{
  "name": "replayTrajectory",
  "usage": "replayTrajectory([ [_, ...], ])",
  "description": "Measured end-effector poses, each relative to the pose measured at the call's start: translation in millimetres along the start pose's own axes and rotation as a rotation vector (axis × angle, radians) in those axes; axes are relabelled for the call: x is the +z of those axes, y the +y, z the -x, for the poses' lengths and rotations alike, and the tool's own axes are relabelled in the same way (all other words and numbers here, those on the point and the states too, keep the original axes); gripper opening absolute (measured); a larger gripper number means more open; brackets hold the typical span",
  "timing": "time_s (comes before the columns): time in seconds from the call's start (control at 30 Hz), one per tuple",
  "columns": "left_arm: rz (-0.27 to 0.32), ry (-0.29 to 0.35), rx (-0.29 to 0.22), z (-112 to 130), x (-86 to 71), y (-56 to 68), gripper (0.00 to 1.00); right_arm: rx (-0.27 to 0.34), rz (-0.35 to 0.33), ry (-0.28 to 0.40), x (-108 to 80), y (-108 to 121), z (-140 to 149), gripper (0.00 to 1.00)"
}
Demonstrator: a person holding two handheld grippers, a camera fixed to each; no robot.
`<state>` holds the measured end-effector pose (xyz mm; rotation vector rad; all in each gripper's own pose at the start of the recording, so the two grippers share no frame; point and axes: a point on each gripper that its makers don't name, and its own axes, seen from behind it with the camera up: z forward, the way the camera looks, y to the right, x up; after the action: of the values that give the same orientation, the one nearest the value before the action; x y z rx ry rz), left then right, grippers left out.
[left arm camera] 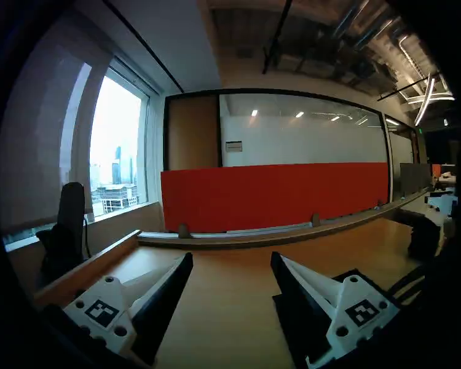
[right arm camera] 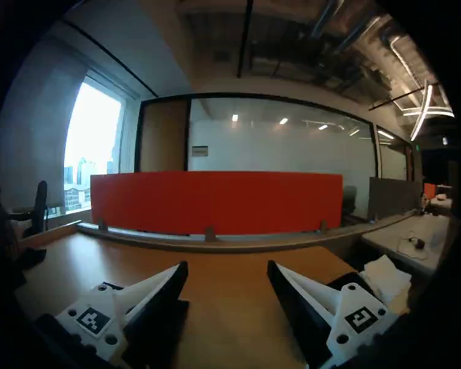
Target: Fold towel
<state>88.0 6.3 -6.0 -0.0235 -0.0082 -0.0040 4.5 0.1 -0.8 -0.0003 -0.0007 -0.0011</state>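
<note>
Left hand-held gripper (left arm camera: 230, 270) and right hand-held gripper (right arm camera: 227, 273) gape wide, empty; white cloth (right arm camera: 385, 277), perhaps the towel, lies just right of the right one.

This is an open-plan office. A long wooden desk (left arm camera: 243, 289) ends at a red divider screen (left arm camera: 273, 194). Behind the screen stands a glass-walled room (left arm camera: 304, 132) with ceiling lights inside. A tall window (left arm camera: 114, 147) looks out on city high-rises, with a dark office chair (left arm camera: 67, 234) beside it. Overhead run bare pipes (left arm camera: 353, 37) and a strip light (left arm camera: 426, 98). Another desk (right arm camera: 409, 237) stands to the side.
</note>
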Motion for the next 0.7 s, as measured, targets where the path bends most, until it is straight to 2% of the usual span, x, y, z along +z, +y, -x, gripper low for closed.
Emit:
replayTrajectory([
  [0.2, 0.013, -0.005, 0.008, -45.8, -4.4, 2.7, 0.94, -0.002, 0.003, -0.010, -5.8, 0.1, -31.4, 1.00],
  [0.47, 0.020, -0.004, -0.010, -89.2, -7.5, 6.2, 0.94, 0.008, -0.002, -0.009, -10.8, -3.2, -72.1, 1.00],
  [0.7, 0.043, -0.030, -0.014, -94.1, -8.6, 11.6, 0.94, -0.009, -0.038, -0.020, -9.7, -12.4, -81.0, 1.00],
])
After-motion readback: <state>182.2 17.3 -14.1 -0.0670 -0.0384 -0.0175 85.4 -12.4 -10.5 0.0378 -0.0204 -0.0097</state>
